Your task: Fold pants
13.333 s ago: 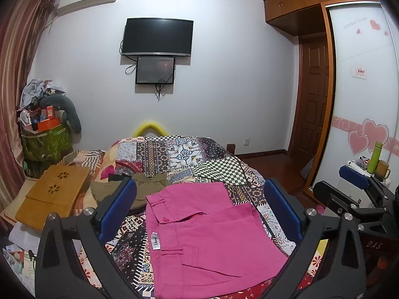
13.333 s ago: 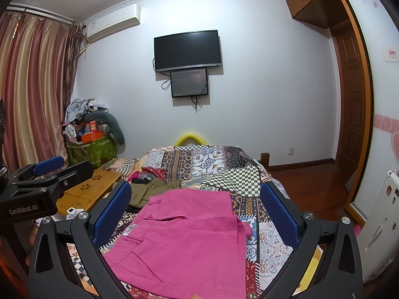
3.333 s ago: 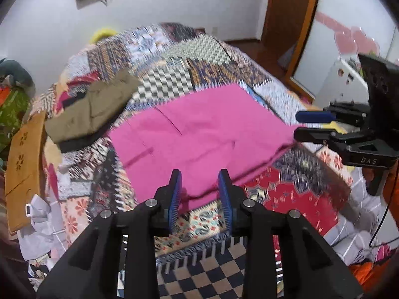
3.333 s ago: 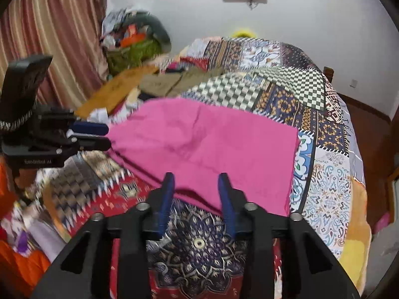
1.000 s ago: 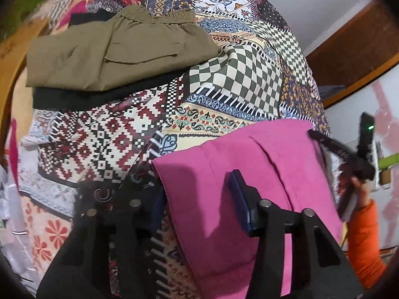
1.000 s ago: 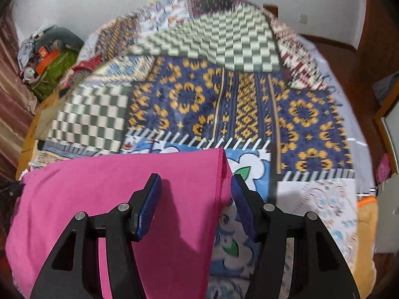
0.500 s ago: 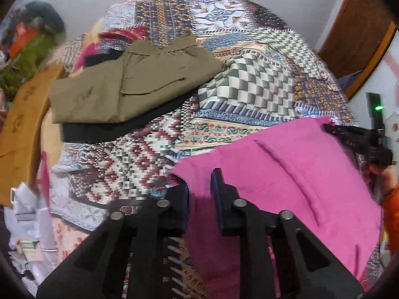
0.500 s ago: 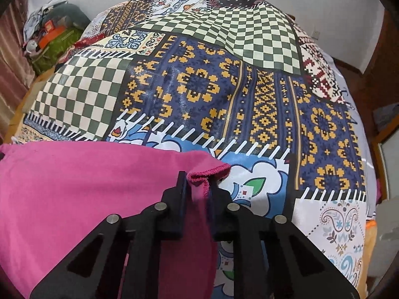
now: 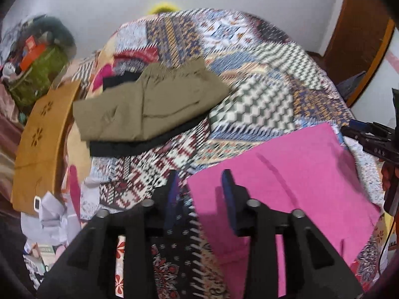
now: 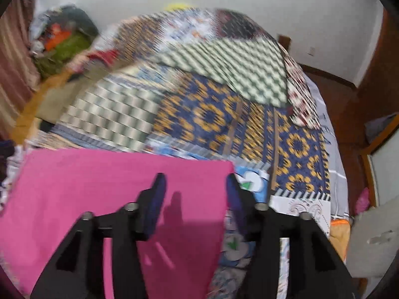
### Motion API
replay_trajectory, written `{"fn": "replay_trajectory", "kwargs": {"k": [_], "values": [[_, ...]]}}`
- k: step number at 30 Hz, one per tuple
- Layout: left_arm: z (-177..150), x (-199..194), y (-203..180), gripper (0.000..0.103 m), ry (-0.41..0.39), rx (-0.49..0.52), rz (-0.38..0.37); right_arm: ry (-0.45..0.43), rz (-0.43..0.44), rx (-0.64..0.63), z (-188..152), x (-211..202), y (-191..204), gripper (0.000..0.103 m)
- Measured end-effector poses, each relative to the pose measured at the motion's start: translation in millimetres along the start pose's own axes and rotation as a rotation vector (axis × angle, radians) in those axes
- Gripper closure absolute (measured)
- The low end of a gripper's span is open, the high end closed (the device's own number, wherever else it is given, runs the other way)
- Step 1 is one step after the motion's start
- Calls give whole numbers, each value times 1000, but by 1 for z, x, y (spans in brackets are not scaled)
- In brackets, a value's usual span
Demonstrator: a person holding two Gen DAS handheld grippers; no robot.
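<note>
The pink pants (image 9: pixel 294 182) lie folded flat on the patchwork bedspread (image 9: pixel 251 109). My left gripper (image 9: pixel 200 194) is open just above their far left corner, holding nothing. In the right wrist view the pink pants (image 10: pixel 104 182) fill the lower left, and my right gripper (image 10: pixel 195 196) is open over their far right corner, holding nothing. The right gripper also shows at the right edge of the left wrist view (image 9: pixel 371 142).
Olive pants (image 9: pixel 149 107) lie folded on a black garment at the bed's far left. A wooden lap tray (image 9: pixel 42 147) and papers (image 9: pixel 57 211) sit off the left side. A green bag (image 9: pixel 40 74) of clutter stands by the wall. A wooden door (image 9: pixel 359 37) is right.
Both grippers have opened and let go of the pink pants' far corners, then pulled back and up a little. The pants now lie flat on the bed.
</note>
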State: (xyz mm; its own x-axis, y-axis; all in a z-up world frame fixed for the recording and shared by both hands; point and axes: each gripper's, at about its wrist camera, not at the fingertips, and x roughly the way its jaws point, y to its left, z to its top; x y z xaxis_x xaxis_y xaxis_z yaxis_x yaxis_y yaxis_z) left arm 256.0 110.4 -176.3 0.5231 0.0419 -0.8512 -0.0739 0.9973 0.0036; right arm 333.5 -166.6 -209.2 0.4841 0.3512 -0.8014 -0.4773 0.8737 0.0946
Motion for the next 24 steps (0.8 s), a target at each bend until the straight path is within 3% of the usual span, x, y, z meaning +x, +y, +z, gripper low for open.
{"fn": "replay_trajectory", "kwargs": {"k": [4,9,13,24], "values": [[7,-4,-19,45,-4,19,-63,-16,137,-29,7,-14,36,33],[7,13,-41,38,47,63,-82,31,236,-48,-3,0,70,31],[-12,43,-51,37,157,132,-42,168,227,-115,-17,31,85,31],[-46,9,-40,26,105,103,-15,163,202,-85,-68,-4,53,28]]}}
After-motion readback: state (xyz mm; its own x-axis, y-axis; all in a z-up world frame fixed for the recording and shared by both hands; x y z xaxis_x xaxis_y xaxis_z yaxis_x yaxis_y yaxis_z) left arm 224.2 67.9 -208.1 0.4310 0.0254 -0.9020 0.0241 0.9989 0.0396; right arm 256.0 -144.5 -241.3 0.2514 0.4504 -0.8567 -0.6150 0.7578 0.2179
